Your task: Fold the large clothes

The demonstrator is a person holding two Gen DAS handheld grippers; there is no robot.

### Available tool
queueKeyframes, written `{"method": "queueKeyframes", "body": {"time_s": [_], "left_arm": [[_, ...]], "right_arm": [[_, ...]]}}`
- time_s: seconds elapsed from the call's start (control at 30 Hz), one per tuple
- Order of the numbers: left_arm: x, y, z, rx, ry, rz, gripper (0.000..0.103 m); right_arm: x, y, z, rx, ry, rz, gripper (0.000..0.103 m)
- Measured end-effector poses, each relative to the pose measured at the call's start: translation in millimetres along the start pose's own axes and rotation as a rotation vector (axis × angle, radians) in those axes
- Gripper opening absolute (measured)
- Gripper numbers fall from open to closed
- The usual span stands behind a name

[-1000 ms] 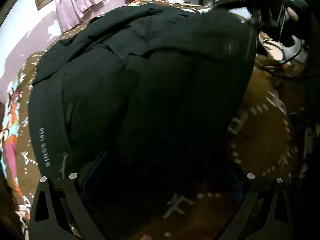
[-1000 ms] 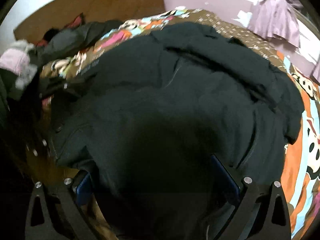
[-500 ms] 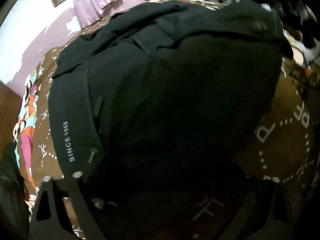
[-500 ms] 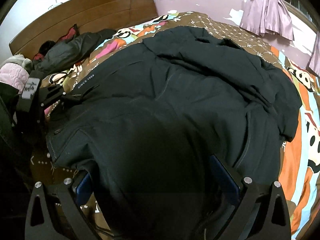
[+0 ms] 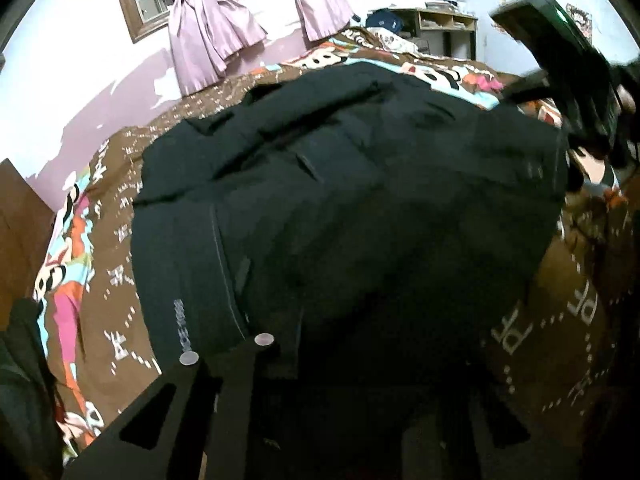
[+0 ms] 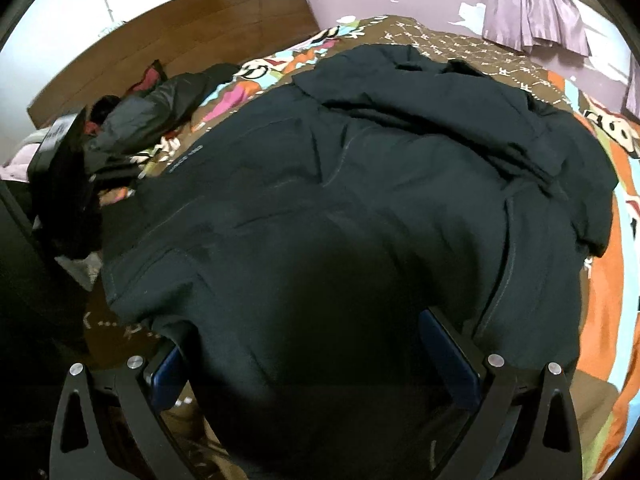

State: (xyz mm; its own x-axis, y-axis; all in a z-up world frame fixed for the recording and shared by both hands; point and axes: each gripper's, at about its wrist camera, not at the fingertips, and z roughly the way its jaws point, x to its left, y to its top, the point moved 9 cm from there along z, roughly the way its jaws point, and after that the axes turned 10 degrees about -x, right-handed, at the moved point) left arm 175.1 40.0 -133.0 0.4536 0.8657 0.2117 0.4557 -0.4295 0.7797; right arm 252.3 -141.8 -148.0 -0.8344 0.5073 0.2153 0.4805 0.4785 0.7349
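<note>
Your right gripper point(image 6: 312, 364) stands wide open, the black coat point(image 6: 360, 200) bulging between its fingers. Your left gripper point(image 5: 360, 400): fingers buried in dark cloth, state cannot be determined. Ahead of both tools, the coat spreads across the patterned bedspread point(image 6: 600, 280)

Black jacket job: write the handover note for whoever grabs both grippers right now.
Left gripper: at the near hem of the black jacket, fabric bunched over its fingers; grip state not visible.
Right gripper: fingers wide apart, jacket fabric draped between them, so it is open.
The jacket lies spread across the patterned bedspread, lettered edge toward the headboard; other clothes are piled beside it.
Done: jacket laid out, near hem reached.
Left: fold it; no finished fold shows yet.
</note>
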Motion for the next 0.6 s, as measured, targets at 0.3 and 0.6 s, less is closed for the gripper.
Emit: {"method": "queueKeyframes", "body": {"time_s": [0.3,0.6], "left_arm": [[26.1,68.6,5.7,-0.002,-0.005,-0.067,0.014],[50.1,111.2,3.4,-0.024,0.036,-0.134,0.012]], "right_arm": [[35.8,3.5,-6.7,-0.063,-0.029,-0.183,0.103],[18.8,-3.6,7.4,-0.013,-0.374,-0.415,0.102]]}}
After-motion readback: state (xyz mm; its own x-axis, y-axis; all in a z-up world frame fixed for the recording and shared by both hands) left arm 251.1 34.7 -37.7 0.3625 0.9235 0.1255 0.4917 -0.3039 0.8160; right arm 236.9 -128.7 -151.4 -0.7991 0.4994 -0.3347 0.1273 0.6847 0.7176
